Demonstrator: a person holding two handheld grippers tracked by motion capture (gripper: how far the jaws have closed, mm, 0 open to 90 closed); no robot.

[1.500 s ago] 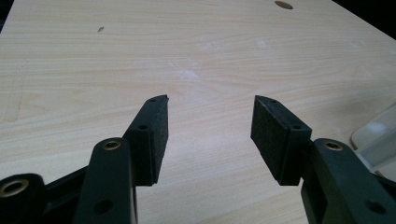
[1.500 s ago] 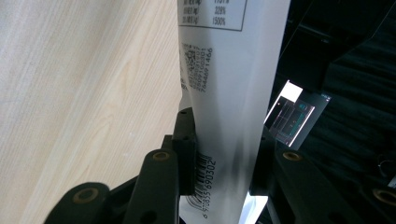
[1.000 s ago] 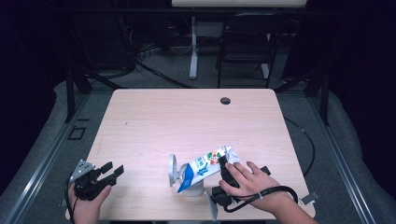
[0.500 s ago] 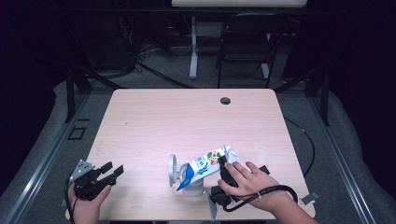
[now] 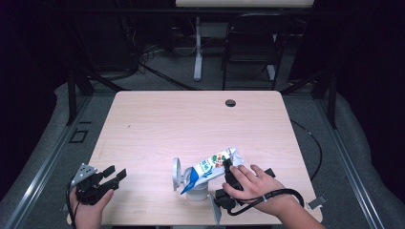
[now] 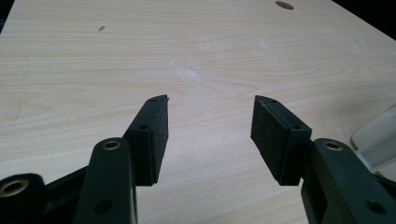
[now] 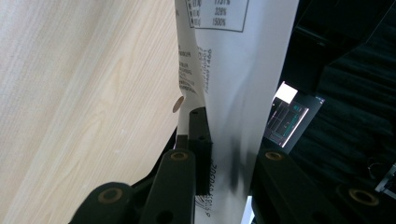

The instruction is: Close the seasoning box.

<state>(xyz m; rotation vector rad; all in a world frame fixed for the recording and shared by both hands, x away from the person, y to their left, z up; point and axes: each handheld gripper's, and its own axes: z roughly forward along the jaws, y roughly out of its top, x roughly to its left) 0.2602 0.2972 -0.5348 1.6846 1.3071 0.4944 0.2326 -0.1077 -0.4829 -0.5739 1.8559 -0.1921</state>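
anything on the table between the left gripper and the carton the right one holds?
High view: bare light wood table between the left gripper and the blue-and-white carton, apart from the clear container under the carton's low end.

Your blue-and-white printed carton (image 5: 212, 167) leans over the white plastic cup (image 5: 196, 191) at the wooden table's (image 5: 191, 124) six o'clock edge.

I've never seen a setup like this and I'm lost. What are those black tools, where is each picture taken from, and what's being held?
A person at a wooden table holds a two-jaw gripper in each hand. The high view looks down from above; each gripper view comes from a camera riding on that tool. The left gripper rests near the table's corner, jaws open with nothing between them. The right gripper has just been closing on a tilted carton, which sits between its jaws over a white cup. A round white lid stands beside the cup.
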